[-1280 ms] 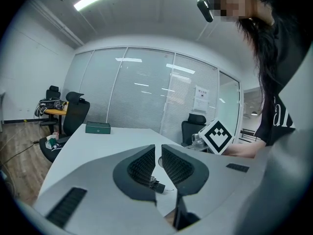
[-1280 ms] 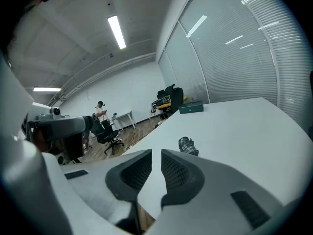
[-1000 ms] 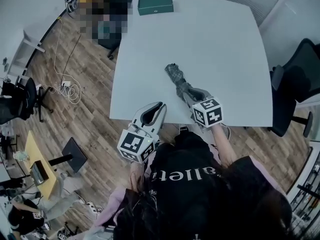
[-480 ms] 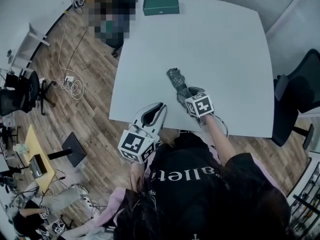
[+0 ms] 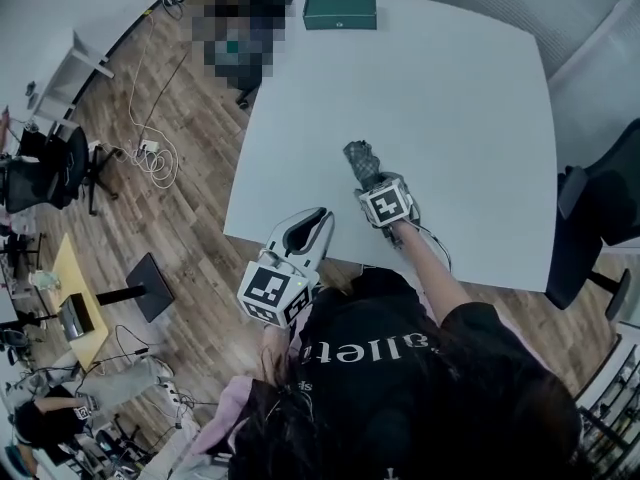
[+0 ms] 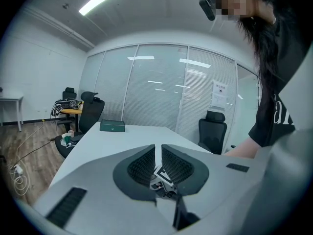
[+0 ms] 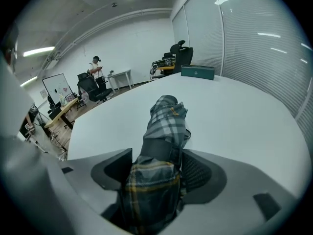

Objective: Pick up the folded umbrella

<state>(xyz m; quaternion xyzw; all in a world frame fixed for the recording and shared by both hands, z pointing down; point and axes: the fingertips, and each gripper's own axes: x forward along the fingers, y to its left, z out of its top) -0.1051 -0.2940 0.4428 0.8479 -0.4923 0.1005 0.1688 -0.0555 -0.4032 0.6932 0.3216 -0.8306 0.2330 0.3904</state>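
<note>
While R gripper [image 7: 156, 156]'s jaws are opening wide round the plaid folded umbrella [image 7: 166, 112], clamping its 6 o'clock end risks sag/slip.

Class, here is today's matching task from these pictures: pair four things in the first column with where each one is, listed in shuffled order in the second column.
Things
1. folded umbrella
2. green box
3. left tongs
4. black chair

Places (as seen in the head view)
A. standing off the right side of the table
B. lying on the table, toward its near side
C. held at the table's near edge, jaws together
D. at the table's far edge

Pairs: 1-B, 2-D, 3-C, 4-A
</note>
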